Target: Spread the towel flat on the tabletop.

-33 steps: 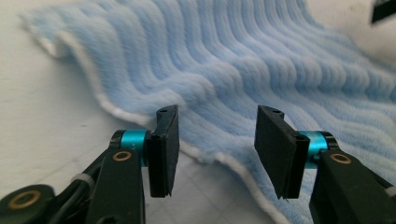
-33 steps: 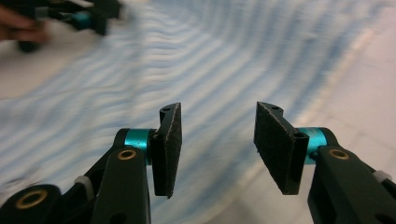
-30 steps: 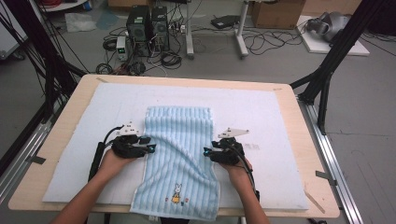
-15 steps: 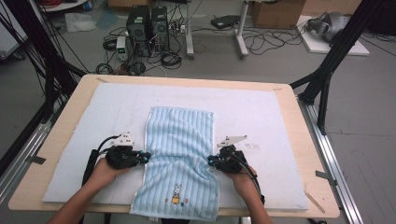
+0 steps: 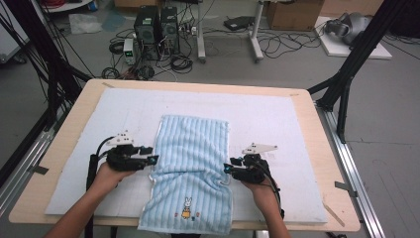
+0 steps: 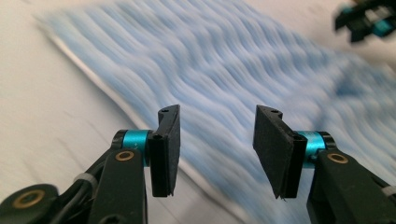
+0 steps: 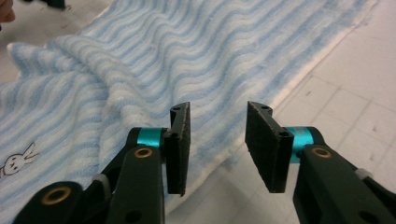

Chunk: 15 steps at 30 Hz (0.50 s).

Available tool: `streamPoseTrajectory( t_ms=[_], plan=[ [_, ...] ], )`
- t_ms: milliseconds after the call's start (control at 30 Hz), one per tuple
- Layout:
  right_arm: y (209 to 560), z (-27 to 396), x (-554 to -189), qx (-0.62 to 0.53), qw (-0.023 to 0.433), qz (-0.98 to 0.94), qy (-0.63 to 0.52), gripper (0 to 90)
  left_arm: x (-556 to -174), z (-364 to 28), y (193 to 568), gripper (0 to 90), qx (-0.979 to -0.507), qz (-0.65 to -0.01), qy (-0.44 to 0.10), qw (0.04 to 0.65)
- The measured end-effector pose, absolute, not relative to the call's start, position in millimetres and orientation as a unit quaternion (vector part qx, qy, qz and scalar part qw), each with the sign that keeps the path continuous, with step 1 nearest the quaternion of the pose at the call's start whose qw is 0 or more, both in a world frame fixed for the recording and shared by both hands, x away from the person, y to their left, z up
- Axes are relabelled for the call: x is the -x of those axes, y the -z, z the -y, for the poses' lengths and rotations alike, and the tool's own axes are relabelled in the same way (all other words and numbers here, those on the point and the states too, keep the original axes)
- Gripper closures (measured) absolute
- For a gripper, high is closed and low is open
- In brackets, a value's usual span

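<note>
Towel (image 5: 190, 173) between my two tools, long axis twelve to six.
Left tool (image 5: 154, 159) sits at its nine-o'clock edge, right tool (image 5: 227, 168) at three; both have just been opening, gaps empty, equally near on the bench (image 5: 307, 104).

A light blue and white striped towel (image 5: 190, 168) lies lengthwise at the centre of the high view, on a pale mat. Its far half lies flat; the near half is rumpled into folds across the middle. A small rabbit motif (image 5: 186, 208) sits near its lower edge, which overhangs the mat.
</note>
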State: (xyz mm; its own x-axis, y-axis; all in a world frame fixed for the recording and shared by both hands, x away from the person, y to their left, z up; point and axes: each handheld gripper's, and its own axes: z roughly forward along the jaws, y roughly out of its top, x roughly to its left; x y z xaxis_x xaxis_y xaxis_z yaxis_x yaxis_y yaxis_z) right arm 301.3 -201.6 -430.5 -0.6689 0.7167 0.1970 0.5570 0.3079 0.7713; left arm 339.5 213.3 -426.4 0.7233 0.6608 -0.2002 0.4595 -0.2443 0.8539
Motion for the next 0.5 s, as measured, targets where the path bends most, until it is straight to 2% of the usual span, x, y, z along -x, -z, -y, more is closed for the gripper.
streamPoseTrajectory(
  t_ms=[200, 500],
  plan=[
    [430, 206, -302, -0.403, 0.096, -0.798, -0.437, 55.4, -377, -214, 418, 41.5, -0.738, -0.409, -0.116, 0.524],
    [429, 208, -302, -0.407, 0.112, -0.794, -0.437, 51.9, -427, -196, 426, 34.6, -0.747, -0.440, -0.113, 0.486]
  ],
)
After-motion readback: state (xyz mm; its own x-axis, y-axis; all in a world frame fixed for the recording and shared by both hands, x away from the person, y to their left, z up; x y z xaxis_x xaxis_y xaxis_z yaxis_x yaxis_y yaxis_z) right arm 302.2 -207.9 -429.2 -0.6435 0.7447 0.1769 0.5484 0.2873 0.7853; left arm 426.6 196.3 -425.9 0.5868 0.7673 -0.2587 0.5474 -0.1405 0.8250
